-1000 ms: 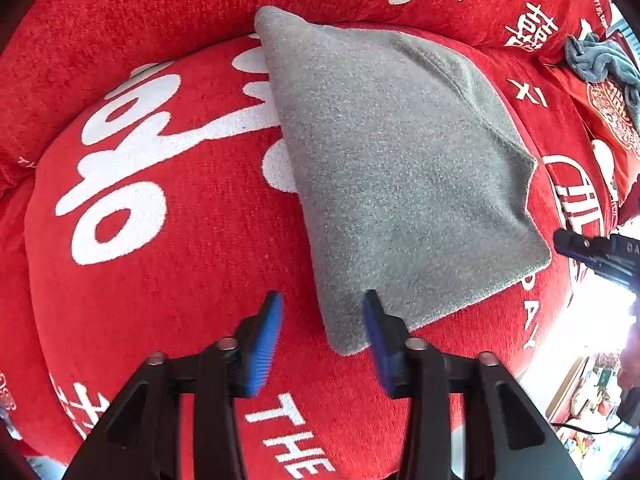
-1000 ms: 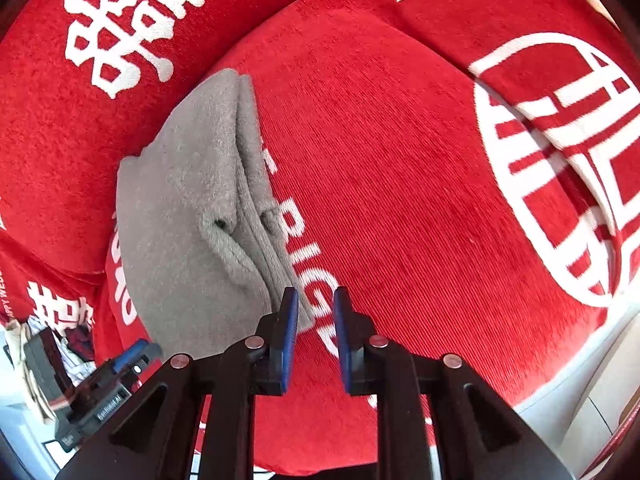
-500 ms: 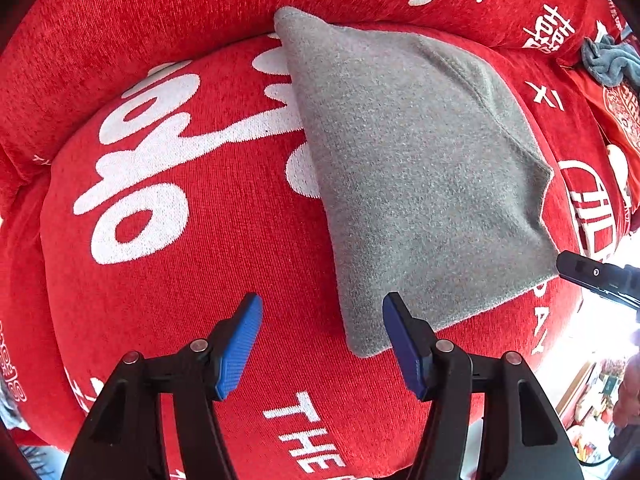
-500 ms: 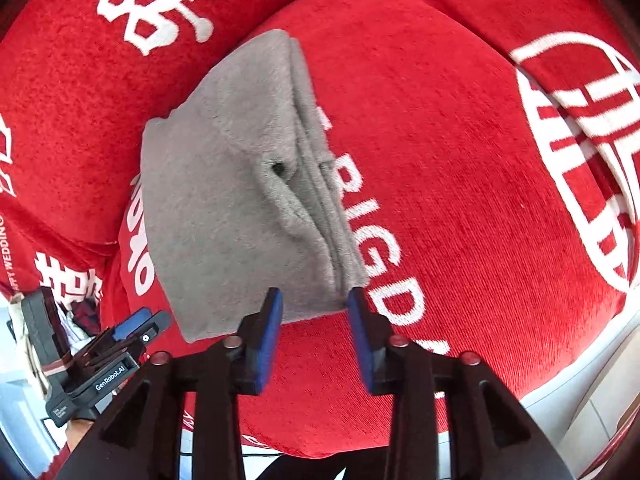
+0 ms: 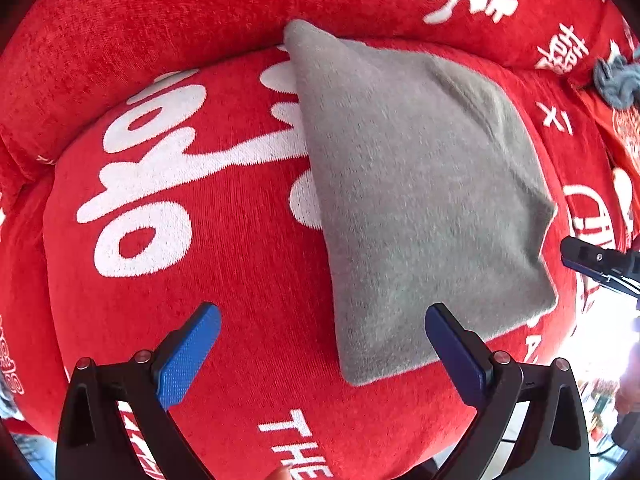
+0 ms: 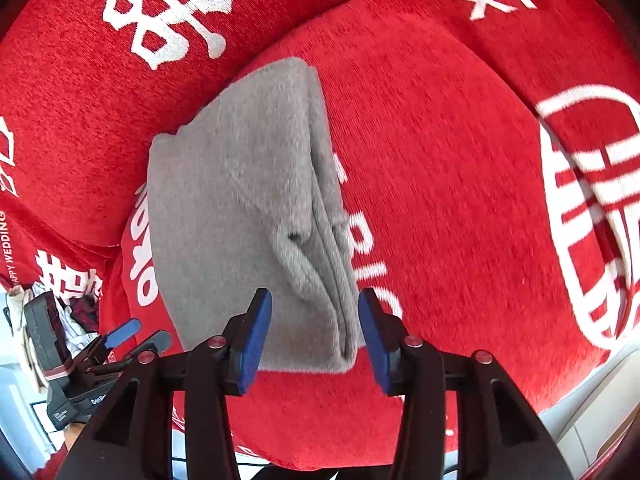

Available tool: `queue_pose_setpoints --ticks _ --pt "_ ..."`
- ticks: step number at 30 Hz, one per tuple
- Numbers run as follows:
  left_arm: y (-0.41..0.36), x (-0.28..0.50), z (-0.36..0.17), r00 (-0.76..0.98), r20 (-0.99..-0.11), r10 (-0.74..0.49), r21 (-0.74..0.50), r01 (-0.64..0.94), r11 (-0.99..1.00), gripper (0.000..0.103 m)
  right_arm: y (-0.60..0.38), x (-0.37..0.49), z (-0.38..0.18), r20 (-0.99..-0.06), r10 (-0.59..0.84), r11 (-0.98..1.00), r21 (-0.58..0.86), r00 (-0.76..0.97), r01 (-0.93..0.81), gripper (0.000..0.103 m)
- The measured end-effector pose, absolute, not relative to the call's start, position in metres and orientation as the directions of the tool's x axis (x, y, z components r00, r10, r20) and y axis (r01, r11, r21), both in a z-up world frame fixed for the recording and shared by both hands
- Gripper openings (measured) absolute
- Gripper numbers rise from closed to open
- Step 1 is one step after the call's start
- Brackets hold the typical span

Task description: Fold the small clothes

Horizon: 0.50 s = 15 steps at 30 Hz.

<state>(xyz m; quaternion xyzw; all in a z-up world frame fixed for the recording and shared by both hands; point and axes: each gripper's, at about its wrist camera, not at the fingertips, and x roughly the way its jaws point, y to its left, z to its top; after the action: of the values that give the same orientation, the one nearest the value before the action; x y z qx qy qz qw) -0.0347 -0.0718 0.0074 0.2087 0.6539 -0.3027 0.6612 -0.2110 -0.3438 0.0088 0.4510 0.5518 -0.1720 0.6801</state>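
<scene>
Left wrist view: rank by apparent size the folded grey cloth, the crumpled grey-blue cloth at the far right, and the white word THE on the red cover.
1. Folded grey cloth, largest by far.
2. White word THE and crumpled grey-blue cloth look alike; THE lies nearer the camera and is cut off, so no ranking.

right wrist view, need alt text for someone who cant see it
A folded grey cloth lies on a red cushion with white lettering, its layered edges facing right. The right gripper hangs over the cloth's near corner, its blue-padded jaws just opened and not pressing on it. The left gripper shows at lower left.
</scene>
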Motion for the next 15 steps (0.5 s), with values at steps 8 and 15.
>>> queue_pose_setpoints --ticks 8,15 --pt "-0.082 -0.01 0.014 -0.051 -0.982 -0.183 -0.174 0.619 0.766 0.102 -0.371 -0.196 0.01 -0.897 0.259 0.551 0.442 0.358 0.708 0.049" --pt "-0.097 0.026 0.006 -0.012 -0.968 -0.249 -0.222 0.497 0.839 0.102 -0.394 -0.163 -0.009 -0.87 0.302 0.557 0.493 0.39 0.669 0.049"
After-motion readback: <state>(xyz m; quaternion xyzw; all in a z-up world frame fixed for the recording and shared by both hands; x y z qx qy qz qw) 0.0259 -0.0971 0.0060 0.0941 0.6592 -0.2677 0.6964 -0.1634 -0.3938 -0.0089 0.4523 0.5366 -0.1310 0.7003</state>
